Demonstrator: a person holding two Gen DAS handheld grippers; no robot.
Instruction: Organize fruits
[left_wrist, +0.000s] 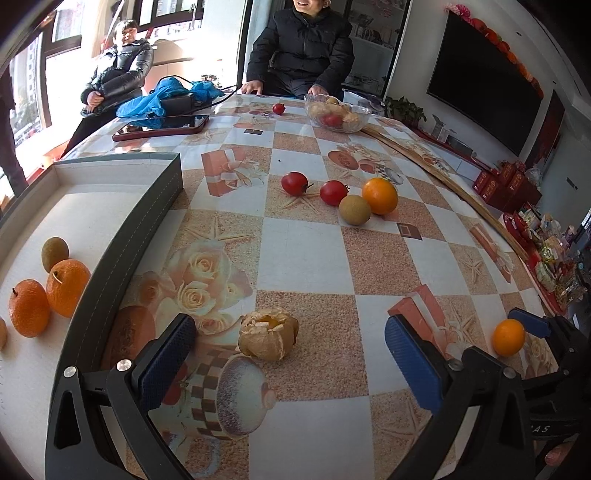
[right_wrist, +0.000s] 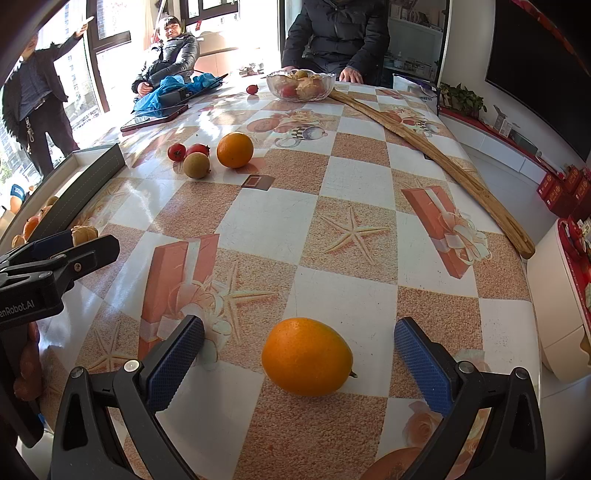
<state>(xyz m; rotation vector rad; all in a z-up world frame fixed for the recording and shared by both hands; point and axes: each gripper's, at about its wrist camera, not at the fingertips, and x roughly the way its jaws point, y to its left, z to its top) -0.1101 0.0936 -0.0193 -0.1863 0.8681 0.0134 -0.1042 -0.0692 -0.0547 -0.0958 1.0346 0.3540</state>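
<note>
Your right claw (right_wrist: 299, 363) is spread wide w/ an orange (right_wrist: 307, 356) lying on the counter (right_wrist: 354, 295) between its blue pads, touching neither, near the counter's near edge. Your left claw (left_wrist: 290, 363) is also wide open, holding nothing; a partly peeled orange (left_wrist: 267, 334) sits on the counter just ahead of the gap, closer to the left pad. Readable text: "enRobot.AI" on the left claw's body in the right wrist view (cut off at the frame edge), and "AS" on the right claw's body in the left wrist view; rest hidden. At the counter's left edge stands a grey tray (left_wrist: 122, 254) w/ two oranges (left_wrist: 48, 295) and a brownish fruit (left_wrist: 54, 254) inside. Mid-counter is a cluster: two red tomatoes (left_wrist: 314, 187), a brown fruit (left_wrist: 354, 209) and another orange (left_wrist: 379, 195), the last two touching. Near the far edge: a glass bowl (left_wrist: 364, 120) w/ fruit, a lone tomato (left_wrist: 278, 108) beside it, and a phone (left_wrist: 160, 127) toward the far left corner.
</note>
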